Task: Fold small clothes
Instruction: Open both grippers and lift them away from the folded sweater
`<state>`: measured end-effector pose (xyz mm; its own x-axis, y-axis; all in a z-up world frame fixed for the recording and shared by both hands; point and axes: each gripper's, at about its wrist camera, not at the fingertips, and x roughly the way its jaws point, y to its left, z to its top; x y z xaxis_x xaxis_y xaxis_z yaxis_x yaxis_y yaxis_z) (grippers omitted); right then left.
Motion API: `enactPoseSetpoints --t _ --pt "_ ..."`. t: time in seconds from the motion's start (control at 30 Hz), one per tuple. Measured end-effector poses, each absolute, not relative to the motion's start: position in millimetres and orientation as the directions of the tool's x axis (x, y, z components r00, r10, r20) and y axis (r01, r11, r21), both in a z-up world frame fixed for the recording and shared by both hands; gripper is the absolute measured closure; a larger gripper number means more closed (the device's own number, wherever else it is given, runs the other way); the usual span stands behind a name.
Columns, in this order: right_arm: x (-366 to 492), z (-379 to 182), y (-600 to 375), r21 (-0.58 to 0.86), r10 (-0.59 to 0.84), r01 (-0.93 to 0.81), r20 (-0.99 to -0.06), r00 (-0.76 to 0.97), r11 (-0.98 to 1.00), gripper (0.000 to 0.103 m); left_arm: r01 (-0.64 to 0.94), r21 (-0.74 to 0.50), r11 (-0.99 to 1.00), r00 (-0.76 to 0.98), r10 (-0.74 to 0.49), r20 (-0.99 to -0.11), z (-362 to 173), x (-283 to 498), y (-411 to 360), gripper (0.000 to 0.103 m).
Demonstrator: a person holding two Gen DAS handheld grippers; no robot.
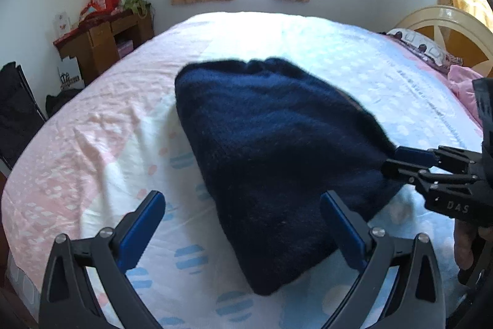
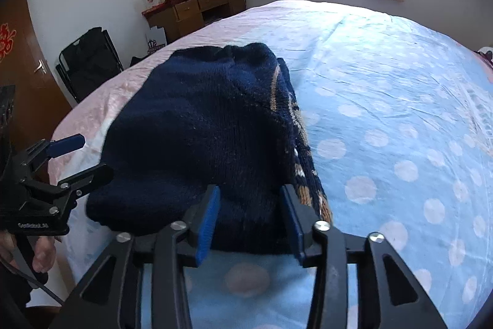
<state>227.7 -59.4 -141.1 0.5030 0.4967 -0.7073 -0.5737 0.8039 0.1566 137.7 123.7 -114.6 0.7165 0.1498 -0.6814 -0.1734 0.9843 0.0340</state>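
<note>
A dark navy knitted sweater (image 1: 271,150) lies folded in a thick bundle on the bed; in the right wrist view (image 2: 200,137) a tan and white pattern shows along its right edge. My left gripper (image 1: 243,205) is open, its jaws wide apart at the sweater's near left corner, holding nothing. It also shows at the left of the right wrist view (image 2: 83,153). My right gripper (image 2: 249,199) is open with its blue pads on either side of the sweater's near edge, the knit between them. It shows at the right of the left wrist view (image 1: 391,159).
The bed sheet (image 2: 385,113) is blue with pale dots on the right and pink on the left (image 1: 77,144). A wooden desk (image 1: 104,39) with red items stands by the far wall. A black folding chair (image 2: 89,63) and a door stand left. A pillow and headboard (image 1: 431,45) are at right.
</note>
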Motion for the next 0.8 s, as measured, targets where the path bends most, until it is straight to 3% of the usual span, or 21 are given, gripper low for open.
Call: enactPoseSetpoints --t 0.23,0.33,0.37,0.8 --pt "189 -94 -63 0.012 0.426 -0.519 -0.588 0.688 0.855 0.057 -0.156 0.043 0.987 0.807 0.152 -0.571 -70 109 108 0.000" --pt "165 -71 -67 -0.053 0.405 -0.500 -0.514 0.756 0.865 0.036 -0.151 0.051 0.987 0.839 0.155 -0.522 -55 99 103 0.000" --pt "160 -65 -67 -0.069 0.400 -0.493 -0.495 0.772 0.867 0.034 -0.150 0.052 0.987 0.846 0.156 -0.509 -52 97 101 0.000" --pt "120 -40 -73 -0.096 0.417 -0.489 -0.398 0.817 0.867 0.034 -0.155 0.025 0.988 0.888 0.151 -0.435 -38 87 100 0.000"
